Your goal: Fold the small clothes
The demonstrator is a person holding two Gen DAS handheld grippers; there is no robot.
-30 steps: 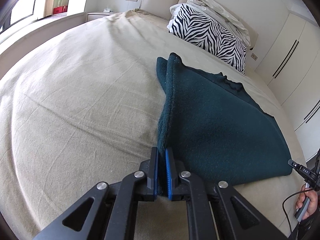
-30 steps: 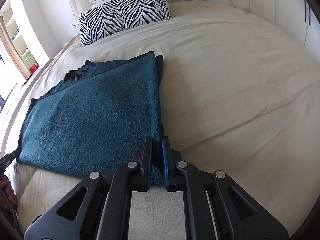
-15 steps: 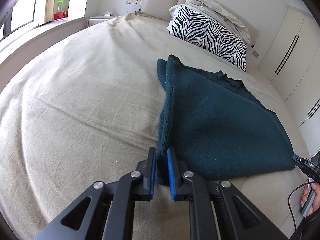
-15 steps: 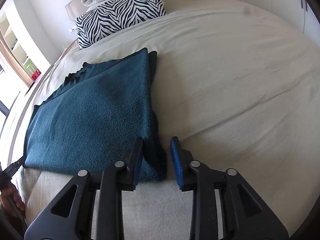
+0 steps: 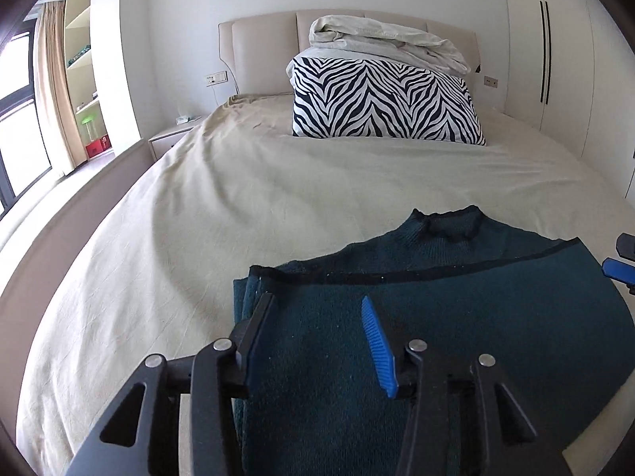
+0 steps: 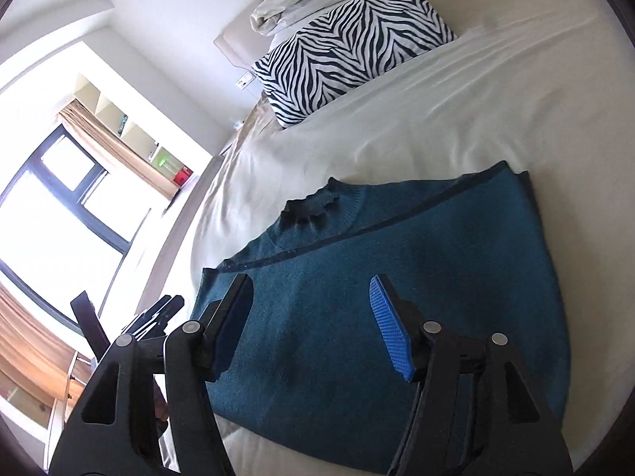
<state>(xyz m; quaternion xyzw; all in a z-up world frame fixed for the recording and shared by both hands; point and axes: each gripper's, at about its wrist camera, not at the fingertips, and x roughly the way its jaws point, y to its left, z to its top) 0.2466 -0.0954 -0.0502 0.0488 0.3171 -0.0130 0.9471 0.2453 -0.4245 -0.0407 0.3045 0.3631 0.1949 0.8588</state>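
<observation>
Where both open claws hover: folded teal sweater [image 5: 456,317] below, unheld.

So the left tool [image 5: 315,317] has just been opening its jaws and hangs over the dark teal knitted sweater [image 5: 456,317] with nothing pinched between them, the blue ribbed pad on its right finger showing. The sweater's folded flat on the beige-sheeted bed [image 5: 238,206], collar toward the headboard. A zebra-striped pillow [image 5: 381,103] sits at the head under a crumpled cream duvet [image 5: 381,39], and the right tool's tip [image 5: 621,261] pokes in at the right edge.
</observation>
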